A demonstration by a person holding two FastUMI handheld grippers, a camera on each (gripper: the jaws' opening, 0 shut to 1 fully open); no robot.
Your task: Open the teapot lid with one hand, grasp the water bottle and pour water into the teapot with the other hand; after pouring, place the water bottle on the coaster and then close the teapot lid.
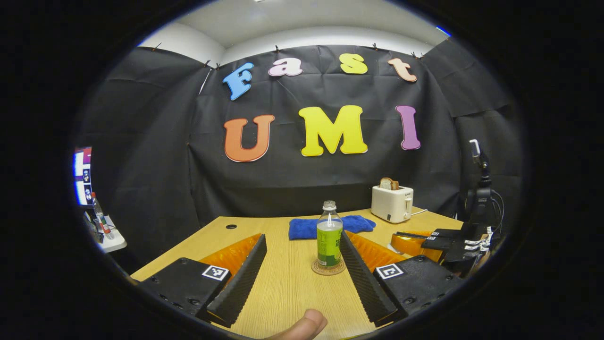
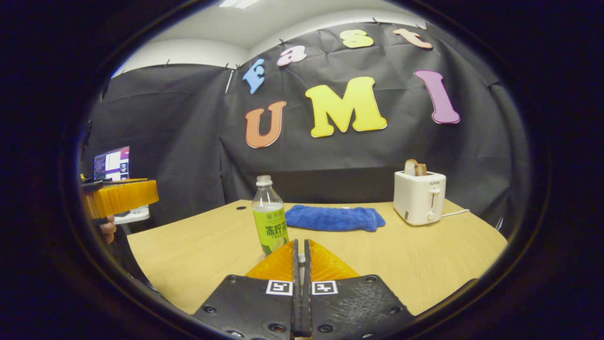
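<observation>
Capped clear water bottle (image 1: pixel 329 234) w/ green label, upright on round coaster (image 1: pixel 328 269), mid-table.

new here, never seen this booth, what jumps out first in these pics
A water bottle with a green label stands upright on a round coaster mid-table, framed by the open left gripper. Behind it lie a blue cloth and a white toaster holding bread.

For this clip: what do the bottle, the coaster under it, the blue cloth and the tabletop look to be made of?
Water bottle: clear, glossy plastic by its see-through neck, with a printed green wrap label. Coaster: a thin tan disc, matte, maybe cork or wood; too small to settle. Blue cloth: soft, fuzzy fabric, likely terry or microfibre, lying crumpled. Table: pale wood-grain surface, smooth, probably laminate rather than solid wood.
</observation>
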